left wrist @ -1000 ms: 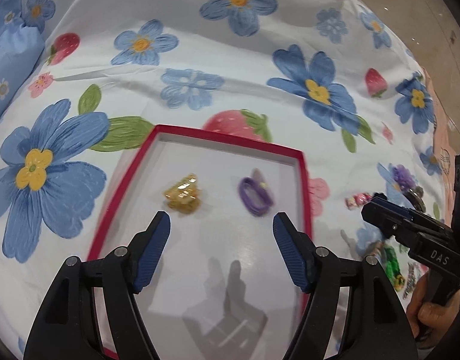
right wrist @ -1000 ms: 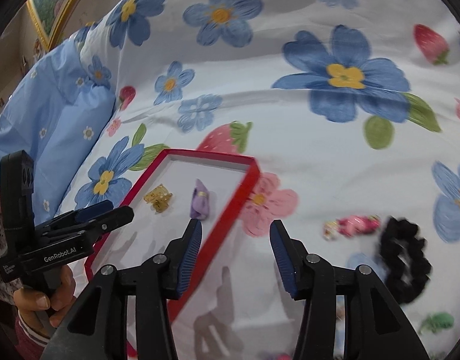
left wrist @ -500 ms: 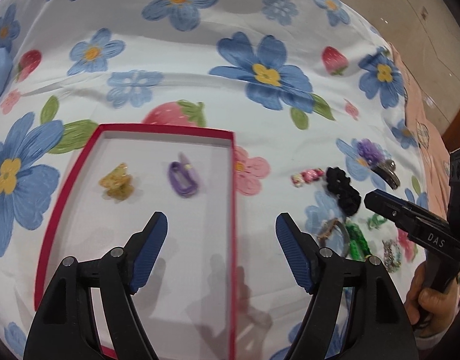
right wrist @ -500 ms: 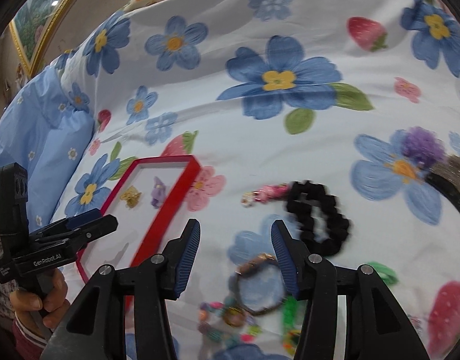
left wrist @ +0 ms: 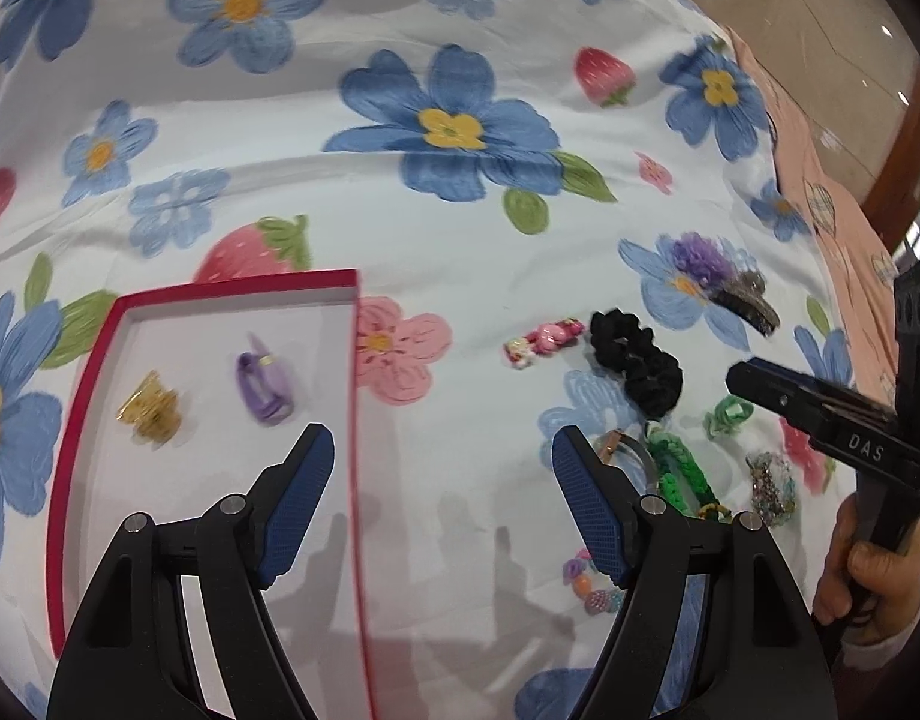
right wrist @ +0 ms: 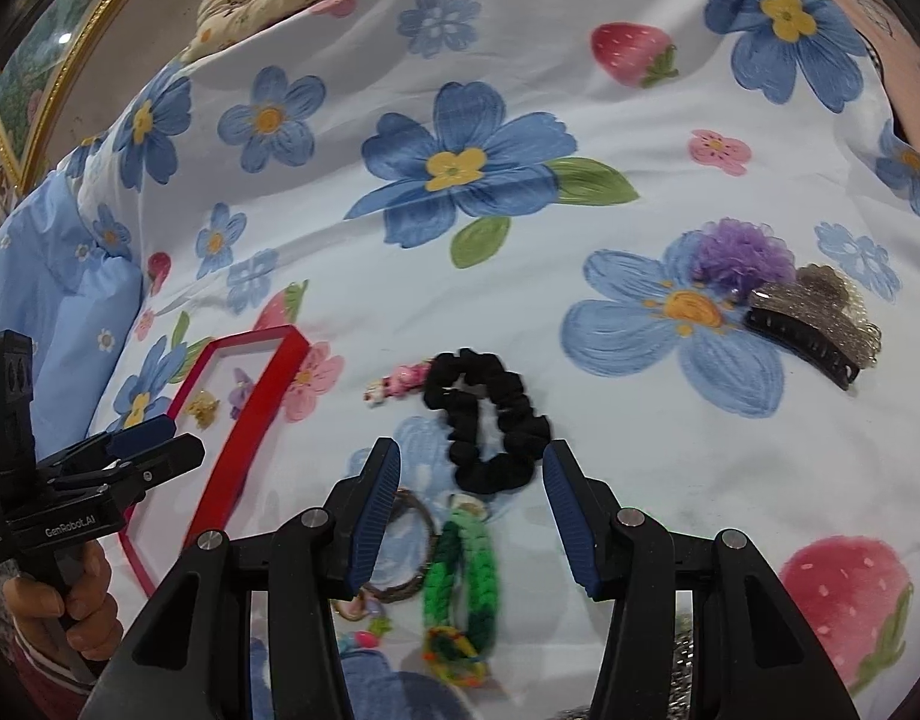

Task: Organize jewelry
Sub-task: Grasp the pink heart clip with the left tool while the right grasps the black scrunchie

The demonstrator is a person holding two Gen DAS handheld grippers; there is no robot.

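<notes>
Both grippers are swinging away from the red tray (left wrist: pixel 355 396) toward loose jewelry; right gripper (right wrist: pixel 471 516), jaws wide and empty, is hovering over black scrunchie (right wrist: pixel 487 420), risking snagging the green braid (right wrist: pixel 460 576) beside it.

Left gripper (left wrist: pixel 442 504) held low with fingers spread wide and empty, right gripper (right wrist: pixel 471 516) likewise parted, each gripped by a bare hand (left wrist: pixel 868 585)

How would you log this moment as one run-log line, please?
left gripper: open, empty | right gripper: open, above black scrunchie | red tray: gold clip, purple clip
</notes>
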